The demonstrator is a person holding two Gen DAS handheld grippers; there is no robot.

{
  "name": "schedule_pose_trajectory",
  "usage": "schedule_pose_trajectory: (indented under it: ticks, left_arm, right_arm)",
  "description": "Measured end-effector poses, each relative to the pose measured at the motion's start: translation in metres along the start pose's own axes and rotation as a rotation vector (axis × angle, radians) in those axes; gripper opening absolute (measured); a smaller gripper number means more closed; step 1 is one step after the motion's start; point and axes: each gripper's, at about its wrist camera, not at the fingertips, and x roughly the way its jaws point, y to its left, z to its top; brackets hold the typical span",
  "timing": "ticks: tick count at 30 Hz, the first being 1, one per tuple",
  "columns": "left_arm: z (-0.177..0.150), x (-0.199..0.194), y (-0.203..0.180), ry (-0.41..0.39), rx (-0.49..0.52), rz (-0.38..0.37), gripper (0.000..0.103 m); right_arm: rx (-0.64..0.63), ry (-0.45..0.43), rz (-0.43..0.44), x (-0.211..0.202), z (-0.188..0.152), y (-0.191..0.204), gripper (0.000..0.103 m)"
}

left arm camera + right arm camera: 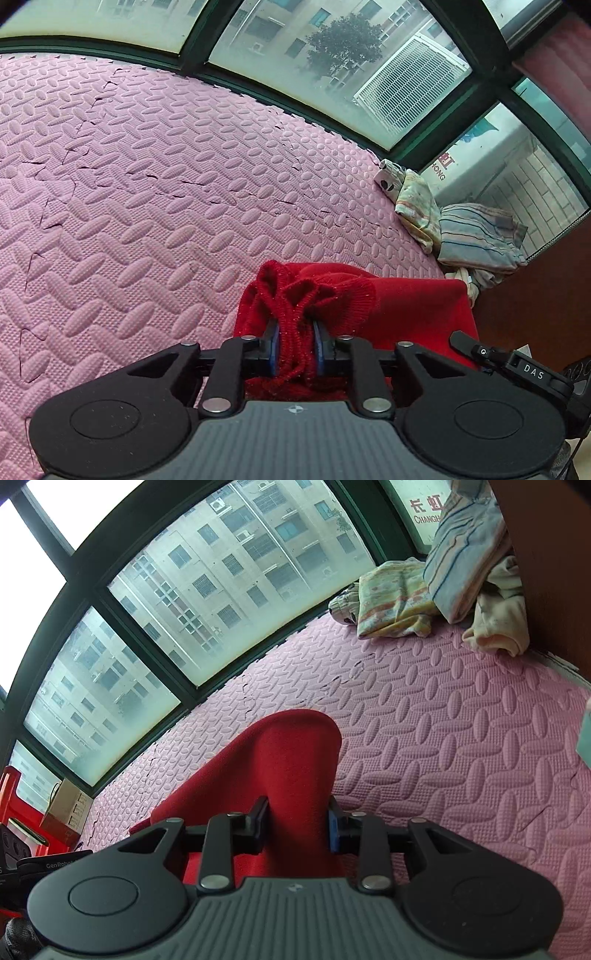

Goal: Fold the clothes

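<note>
Both grippers grip the red knit garment (406, 306): my left gripper (295, 332) pinches a bunched ribbed edge, my right gripper (297, 812) clamps a smooth fold, jaws narrow on cloth. I judge this fold barely begun; the garment hangs lifted above the near mat, not yet laid flat. Pink foam floor mat (147, 184) spreads wide beneath, dark-framed windows (184, 602) run along the far side, and a pile of other clothes (461, 236) sits far right.

Red knit sweater (332, 295), embossed pink foam mat (147, 184)
</note>
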Motion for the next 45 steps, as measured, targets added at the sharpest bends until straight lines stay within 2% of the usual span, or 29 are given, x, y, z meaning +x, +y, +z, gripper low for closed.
schedule_pose_trajectory:
  ticks: [2, 5, 10, 16, 19, 26, 36, 45]
  left_arm:
    - [0.001, 0.0, -0.003, 0.004, 0.011, 0.011, 0.039]
    - [0.003, -0.004, -0.007, -0.003, 0.032, 0.039, 0.045]
    - [0.007, -0.019, -0.018, -0.05, 0.071, 0.071, 0.046]
    - [0.008, -0.03, -0.048, -0.101, 0.161, 0.041, 0.044]
    - [0.006, -0.025, -0.059, -0.089, 0.187, 0.01, 0.043]
    - [-0.001, 0.003, -0.06, -0.031, 0.199, 0.025, 0.041]
    - [-0.003, 0.006, -0.049, -0.034, 0.16, 0.015, 0.041]
    - [-0.015, -0.014, -0.05, -0.057, 0.233, 0.02, 0.041]
  right_arm:
    - [-0.005, -0.005, -0.019, -0.001, -0.002, -0.005, 0.041]
    - [-0.016, -0.028, -0.036, -0.008, -0.003, -0.007, 0.041]
    - [-0.108, -0.065, -0.043, -0.021, -0.004, 0.012, 0.041]
    - [-0.302, -0.043, -0.009, -0.023, -0.026, 0.058, 0.04]
    - [-0.361, -0.033, -0.009, -0.019, -0.039, 0.073, 0.035]
    - [-0.496, -0.051, -0.038, -0.018, -0.069, 0.096, 0.028]
    - [-0.591, -0.028, -0.043, -0.01, -0.091, 0.104, 0.026]
    - [-0.528, -0.026, -0.005, -0.017, -0.047, 0.101, 0.026]
